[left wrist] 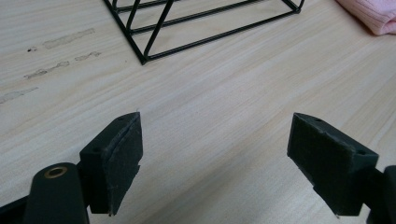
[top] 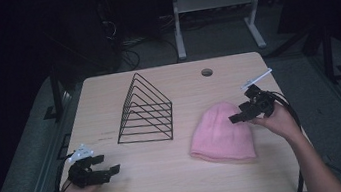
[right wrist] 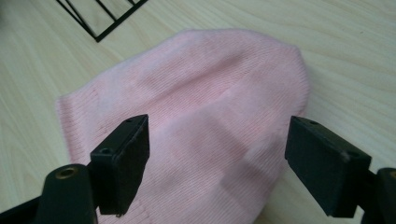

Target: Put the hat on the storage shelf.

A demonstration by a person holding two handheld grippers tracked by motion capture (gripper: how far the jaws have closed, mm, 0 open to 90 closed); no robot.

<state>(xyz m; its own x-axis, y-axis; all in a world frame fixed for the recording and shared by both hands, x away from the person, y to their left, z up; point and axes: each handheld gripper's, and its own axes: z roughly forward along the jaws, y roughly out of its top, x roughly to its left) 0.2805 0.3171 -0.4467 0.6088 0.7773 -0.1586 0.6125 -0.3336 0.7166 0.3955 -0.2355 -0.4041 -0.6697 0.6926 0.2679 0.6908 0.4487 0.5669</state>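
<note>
At right of the high view, the right gripper [top: 240, 116] hovers wide open over the pink hat [top: 221, 133]. At lower left, the left gripper [top: 106, 164] gapes wide above the table [top: 170, 177], below the wire rack [top: 146, 109].

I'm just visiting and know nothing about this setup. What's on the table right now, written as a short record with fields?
surface: pale wooden table with a round hole near its far edge
hat: pink knitted beanie, lying flat, right of centre
rack: black wire triangular rack, standing left of the beanie, apart from it
left gripper: jaws open, over bare wood, holding nothing
right gripper: jaws open, above the beanie's far right side, not gripping it
</note>
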